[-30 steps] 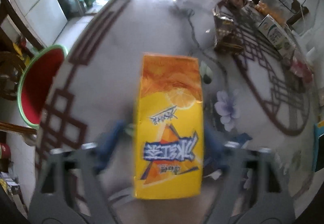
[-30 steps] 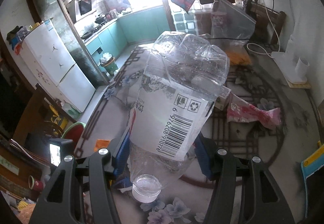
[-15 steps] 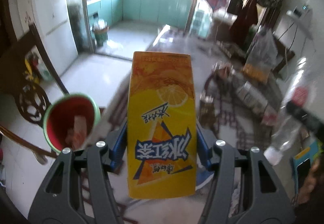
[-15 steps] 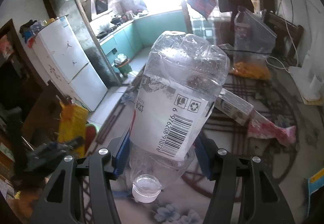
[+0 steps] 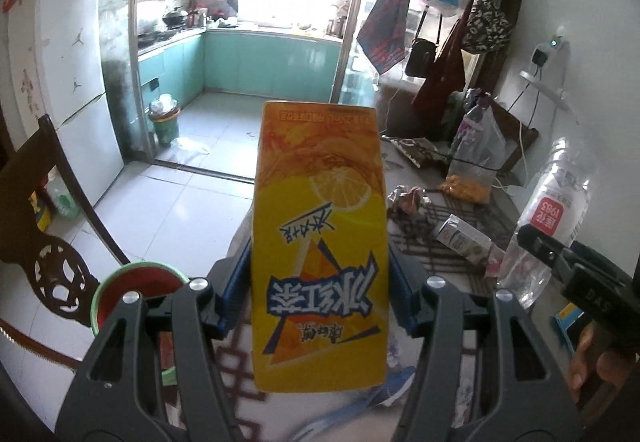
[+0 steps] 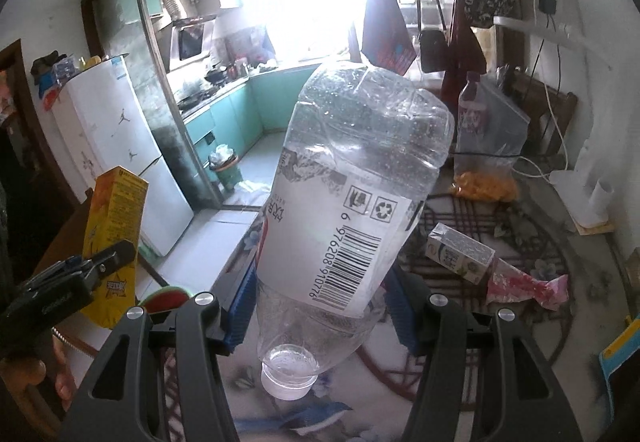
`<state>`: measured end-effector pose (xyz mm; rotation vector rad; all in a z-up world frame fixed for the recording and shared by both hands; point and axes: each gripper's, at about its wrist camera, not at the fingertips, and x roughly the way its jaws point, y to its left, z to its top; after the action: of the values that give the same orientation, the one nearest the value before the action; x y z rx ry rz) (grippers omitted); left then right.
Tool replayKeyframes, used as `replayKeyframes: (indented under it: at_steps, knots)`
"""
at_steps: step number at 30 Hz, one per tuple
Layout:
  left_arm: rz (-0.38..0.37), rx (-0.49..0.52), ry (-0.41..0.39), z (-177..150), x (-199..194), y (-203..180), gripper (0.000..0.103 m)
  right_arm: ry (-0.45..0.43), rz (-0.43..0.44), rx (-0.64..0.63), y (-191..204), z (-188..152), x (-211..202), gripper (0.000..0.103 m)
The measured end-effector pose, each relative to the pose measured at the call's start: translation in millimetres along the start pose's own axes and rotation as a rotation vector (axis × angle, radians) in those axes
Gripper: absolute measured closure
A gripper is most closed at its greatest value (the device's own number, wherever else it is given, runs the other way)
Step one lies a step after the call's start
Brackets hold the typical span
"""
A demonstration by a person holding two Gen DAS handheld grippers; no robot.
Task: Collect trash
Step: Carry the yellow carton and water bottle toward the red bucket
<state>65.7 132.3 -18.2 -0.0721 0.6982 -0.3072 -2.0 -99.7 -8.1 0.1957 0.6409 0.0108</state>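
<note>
The left gripper (image 5: 320, 294) has its fingers (image 5: 236, 290) closed on a yellow drink carton (image 5: 320, 242). The carton stands upright between the blue pads, with its print upside down, and it is lifted above the near edge of the worktop (image 5: 440, 254). Below and to the left of the carton, a red bin with a green rim (image 5: 132, 286) stands beside the worktop, next to a dark wooden chair (image 5: 44, 234).

The right gripper (image 6: 320, 310) has its fingers (image 6: 404, 310) closed around a clear plastic bottle (image 6: 352, 210). The bottle is crumpled and held upside down, with the white cap (image 6: 286, 382) toward the camera and the barcode label facing it. It is also held in the air, over the near part of the worktop.

In the right wrist view the carton and the left gripper show at the left edge, and part of the red bin is visible just under them. In the left wrist view the bottle appears at the right edge.

On the worktop, further away, lie a small white carton (image 6: 460, 254), touching a pink wrapper (image 6: 528, 288) at its right end, and a clear bag with orange contents (image 6: 484, 162) near the far side. A crumpled wrapper (image 5: 408, 198) lies far behind the yellow carton. A white fridge (image 5: 68, 82) stands at the far left.
</note>
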Motion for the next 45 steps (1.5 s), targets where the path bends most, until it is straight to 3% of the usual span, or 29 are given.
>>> replayKeyframes:
  at_steps: [10, 25, 37, 45]
  knots:
    - [0.004, -0.011, 0.012, 3.6, -2.7, 63.7, 0.046, 0.014, 0.001, -0.017, 62.7, -2.0, 25.0, 0.047]
    - [0.088, -0.108, 0.038, 0.2, -4.2, 159.3, 0.046, 0.077, 0.099, -0.108, 155.0, -10.1, 71.1, 0.047]
    - [0.159, -0.192, 0.079, -9.7, 1.6, 220.7, 0.046, 0.183, 0.207, -0.171, 214.6, -21.4, 114.6, 0.047]
    - [0.181, -0.214, 0.130, -17.2, 20.3, 251.5, 0.046, 0.314, 0.291, -0.138, 240.4, -35.5, 158.2, 0.047]
